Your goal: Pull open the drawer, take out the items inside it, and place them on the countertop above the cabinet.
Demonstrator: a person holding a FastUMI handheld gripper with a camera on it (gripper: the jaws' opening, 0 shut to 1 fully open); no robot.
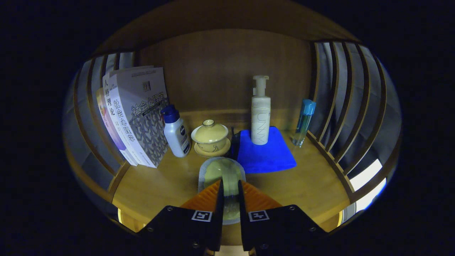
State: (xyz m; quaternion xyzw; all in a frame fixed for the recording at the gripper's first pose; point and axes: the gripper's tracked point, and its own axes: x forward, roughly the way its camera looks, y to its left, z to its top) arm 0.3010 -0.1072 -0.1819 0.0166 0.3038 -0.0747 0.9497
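Gripper view: fingers (pixel 230 199) pinch a pale green packet (pixel 222 174) between them, its long axis running straight ahead along the jaws, over the wooden countertop (pixel 312 185). I'd guess it's a drawer item abt to be set down; free spot is right under it, just short of the lidded cup (pixel 210 137) & left of the blue cloth (pixel 265 154), w/ books (pixel 137 113) and lotion bottle (pixel 176 132) further left.

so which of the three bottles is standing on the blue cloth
The tall white pump bottle stands on the blue cloth. The blue-capped white bottle and slim clear blue-capped bottle stand on bare wood.
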